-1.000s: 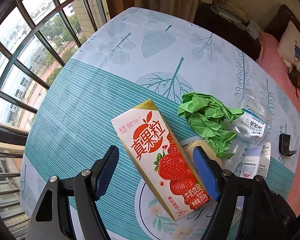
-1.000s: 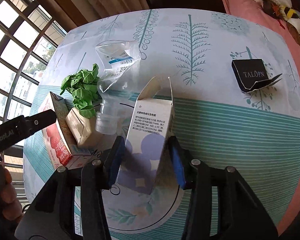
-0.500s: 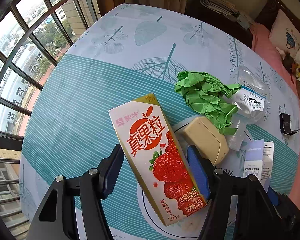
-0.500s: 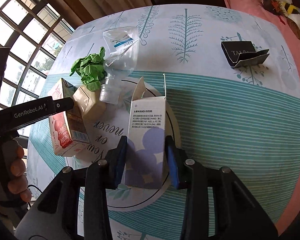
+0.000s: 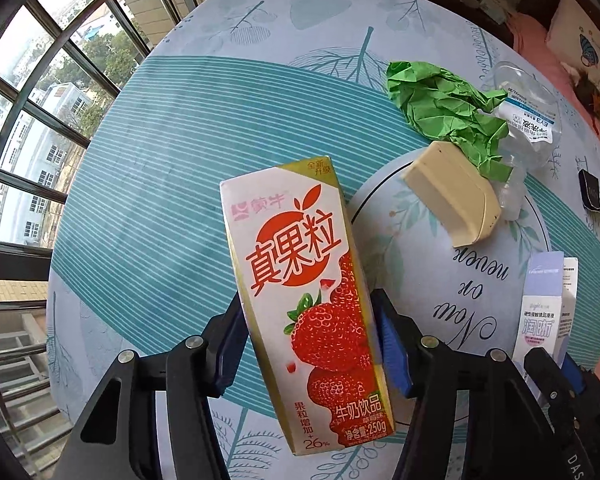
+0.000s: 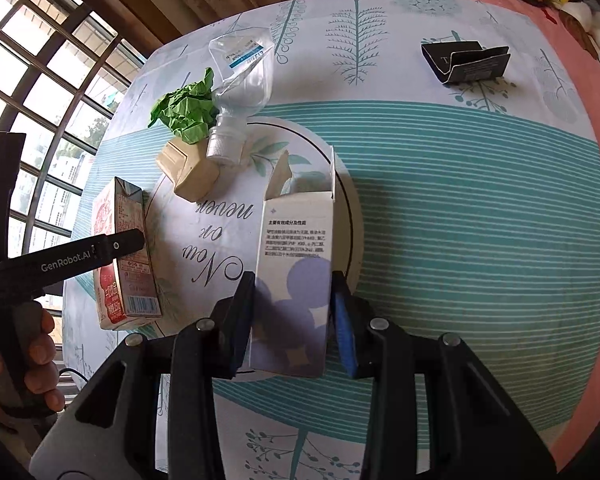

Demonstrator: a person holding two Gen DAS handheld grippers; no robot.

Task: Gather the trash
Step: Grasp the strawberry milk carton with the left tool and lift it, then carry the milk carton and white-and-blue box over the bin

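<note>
Left hand-held gripper [image 5: 310, 354]: jaws closing around strawberry milk carton [image 5: 304, 304]; pads at its sides.
Right hand-held gripper [image 6: 292, 322]: clamped on open white box [image 6: 294, 264], held upright.
Round tray [image 6: 220, 240]: beige carton [image 6: 188, 170] on it, crumpled green paper [image 6: 186, 114] and crushed bottle [image 6: 242, 80] at far rim.
Bench [image 6: 480, 220]: black box [image 6: 466, 60] well apart.

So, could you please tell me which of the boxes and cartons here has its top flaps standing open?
The white and purple box between the right claw's pads; the strawberry milk carton and beige carton look sealed.
</note>
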